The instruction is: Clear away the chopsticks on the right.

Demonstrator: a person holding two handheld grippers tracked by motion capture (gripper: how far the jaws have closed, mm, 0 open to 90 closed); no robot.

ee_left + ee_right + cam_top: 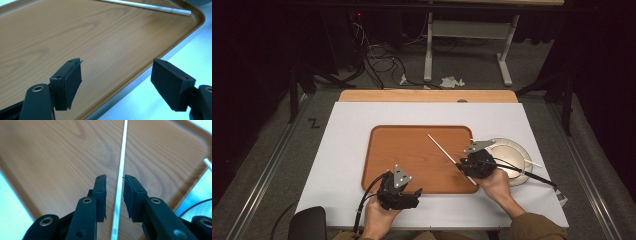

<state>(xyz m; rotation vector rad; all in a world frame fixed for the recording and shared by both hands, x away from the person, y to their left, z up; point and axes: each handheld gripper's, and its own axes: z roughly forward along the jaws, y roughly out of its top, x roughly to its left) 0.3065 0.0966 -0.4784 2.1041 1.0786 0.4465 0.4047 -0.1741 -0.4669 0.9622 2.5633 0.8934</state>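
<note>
- The left gripper (411,196) sits at the near edge of the brown tray (397,150). Its jaws are wide apart with nothing between them.
- A thin white stick (447,154) lies slanted on the right part of the tray.
- The right gripper (463,166) is at the stick's near end. Its jaws are a little apart, one on each side of the stick, not pressing it.
- A white plate (514,152) rests on the bench, right of the tray.

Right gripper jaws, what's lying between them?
In the right gripper view, the white stick lies on the tray between the right gripper jaws, pads not pressing it.
</note>
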